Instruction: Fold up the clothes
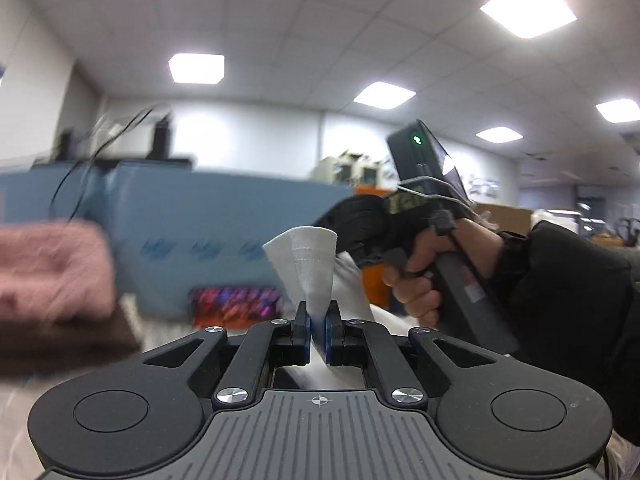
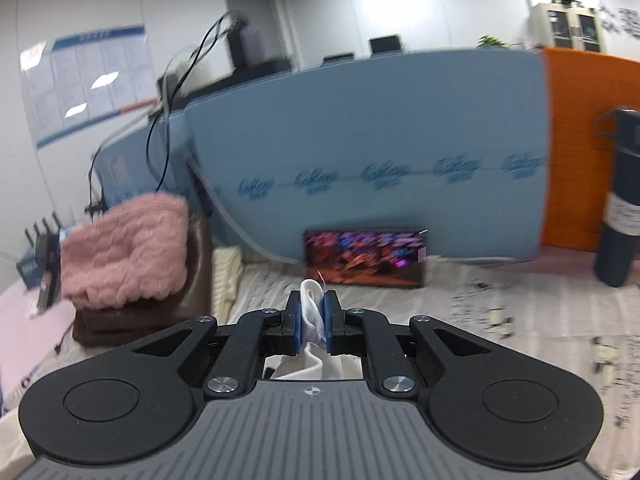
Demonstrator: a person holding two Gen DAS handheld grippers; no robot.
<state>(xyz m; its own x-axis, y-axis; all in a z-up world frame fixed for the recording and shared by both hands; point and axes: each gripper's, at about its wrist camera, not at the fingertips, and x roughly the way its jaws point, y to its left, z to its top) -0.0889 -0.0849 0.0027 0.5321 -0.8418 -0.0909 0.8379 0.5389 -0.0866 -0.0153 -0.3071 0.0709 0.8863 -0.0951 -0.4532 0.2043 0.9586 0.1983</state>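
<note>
While both tools are clamped on the white garment, left tool and right tool hold it lifted above the bench. Risk: thin pinches may slip, dropping cloth unevenly.

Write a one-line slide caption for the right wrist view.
Right gripper shut on a bunched white garment above the newspaper-covered table, pink fluffy folded clothes stacked at left.
</note>
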